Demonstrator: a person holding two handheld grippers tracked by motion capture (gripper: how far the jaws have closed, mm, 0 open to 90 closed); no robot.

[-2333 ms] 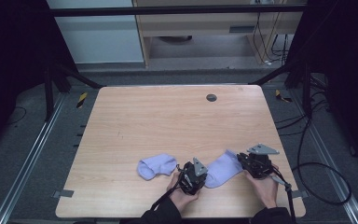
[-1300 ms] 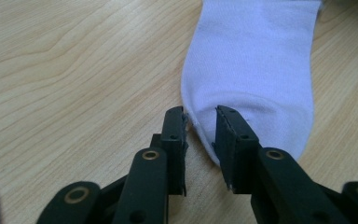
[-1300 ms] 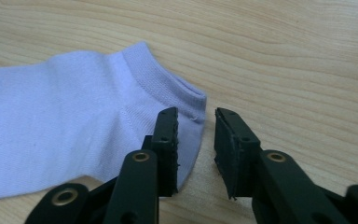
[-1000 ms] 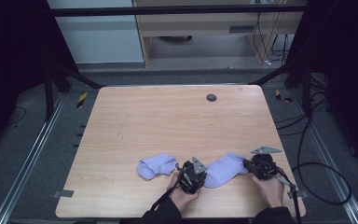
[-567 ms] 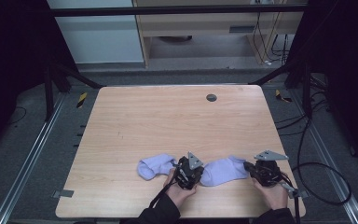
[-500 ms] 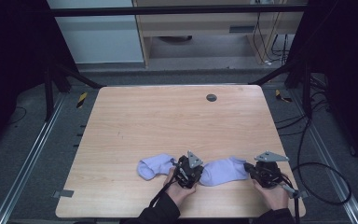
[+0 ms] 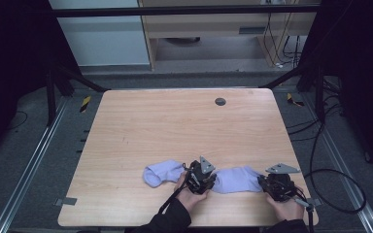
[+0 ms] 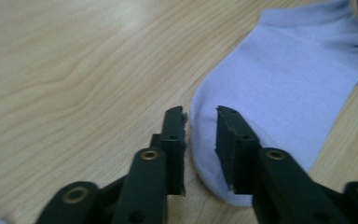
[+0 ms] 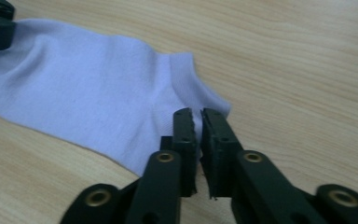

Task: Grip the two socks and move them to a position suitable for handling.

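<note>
At the left of the near edge of the wooden table (image 7: pixel 175 131), a crumpled pale lilac sock (image 7: pixel 161 172) lay on its own, just left of the person's left hand (image 7: pixel 190 196). That hand held the left gripper (image 7: pixel 201 177), which sat between the two socks. In the left gripper view the left gripper (image 8: pixel 200 135) had its jaws spread a little apart, straddling the rounded end of the flat sock (image 8: pixel 279 93); the cloth lay in the gap, but the jaws were not pressed onto it.

The flat sock (image 7: pixel 236 178) stretched out on the table between the two grippers, smooth and the same pale lilac. Its right end reached the right gripper (image 7: pixel 272 183), held by the right hand (image 7: pixel 287 208) near the table's right front corner, with a cable (image 7: pixel 337 187) looping off over the edge to the floor.

In the right gripper view the right gripper (image 9: pixel 196 135) had its jaws pressed nearly together, pinching a thin edge of the flat sock (image 9: pixel 98 98) at its cuff end. Far back on the table a small dark disc (image 7: pixel 220 101) sat near the rear edge.
</note>
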